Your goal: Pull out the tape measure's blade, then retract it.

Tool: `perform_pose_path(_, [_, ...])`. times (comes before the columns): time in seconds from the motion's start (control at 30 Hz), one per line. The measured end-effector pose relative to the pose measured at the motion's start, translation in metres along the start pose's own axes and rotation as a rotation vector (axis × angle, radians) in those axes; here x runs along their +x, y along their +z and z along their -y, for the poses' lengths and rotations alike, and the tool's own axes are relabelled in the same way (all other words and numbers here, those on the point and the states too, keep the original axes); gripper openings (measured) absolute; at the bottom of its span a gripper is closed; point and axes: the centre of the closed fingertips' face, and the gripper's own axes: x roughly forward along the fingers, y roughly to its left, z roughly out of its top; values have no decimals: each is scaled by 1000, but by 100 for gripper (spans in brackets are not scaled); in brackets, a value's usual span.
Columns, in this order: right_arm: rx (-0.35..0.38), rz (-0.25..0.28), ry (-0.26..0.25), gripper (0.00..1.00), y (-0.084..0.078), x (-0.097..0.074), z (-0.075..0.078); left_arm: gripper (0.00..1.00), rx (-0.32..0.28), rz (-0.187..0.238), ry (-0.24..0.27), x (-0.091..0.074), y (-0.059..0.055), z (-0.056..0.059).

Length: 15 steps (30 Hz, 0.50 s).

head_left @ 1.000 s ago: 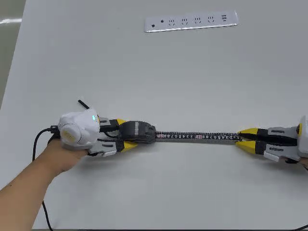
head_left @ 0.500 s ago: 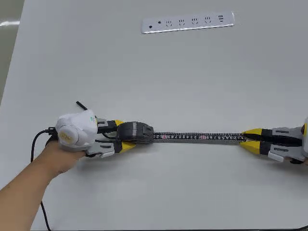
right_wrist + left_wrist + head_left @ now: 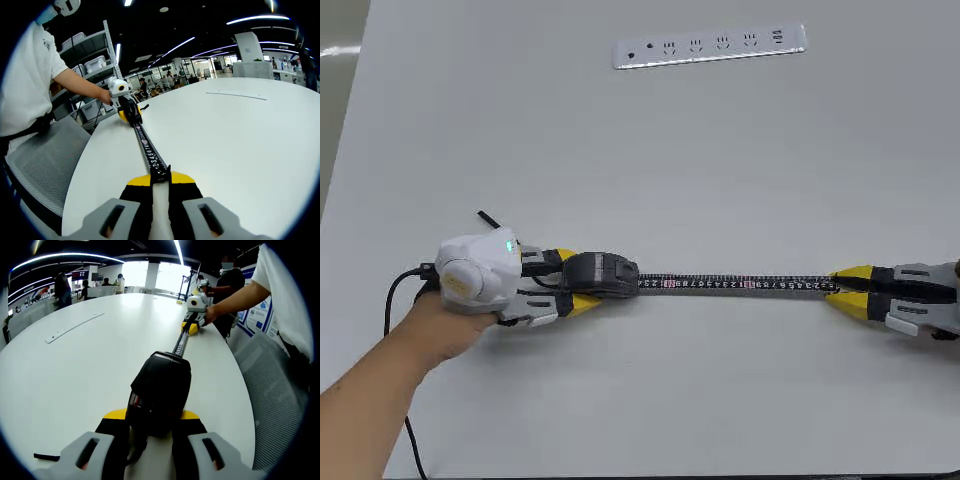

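A dark grey tape measure case [image 3: 601, 273] lies on the white table, and my left gripper [image 3: 582, 279] is shut on it [image 3: 159, 392]. Its black blade [image 3: 735, 284] with white numbers runs flat to the right across the table. My right gripper [image 3: 840, 285] is shut on the blade's end hook [image 3: 160, 175], near the table's right edge. In the right gripper view the blade [image 3: 148, 148] stretches away to the case [image 3: 131, 111] held by the other gripper. The left gripper view looks along the blade [image 3: 179, 341] towards the right gripper [image 3: 191, 326].
A white power strip [image 3: 710, 46] lies at the far side of the table. A black cable [image 3: 398, 300] trails from the left gripper past the person's hand [image 3: 440, 325]. A grey mesh chair [image 3: 35, 160] stands beside the table's near edge.
My right gripper has pulled the blade's end further to the right, so more blade lies out on the table. The case and my left gripper have stayed where they were.
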Motion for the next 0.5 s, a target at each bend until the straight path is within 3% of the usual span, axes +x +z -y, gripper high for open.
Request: perform_pose_path(0.5, [-7,-5,-9,12,-3,2,-2,30,14,-10,0,1,0,-1])
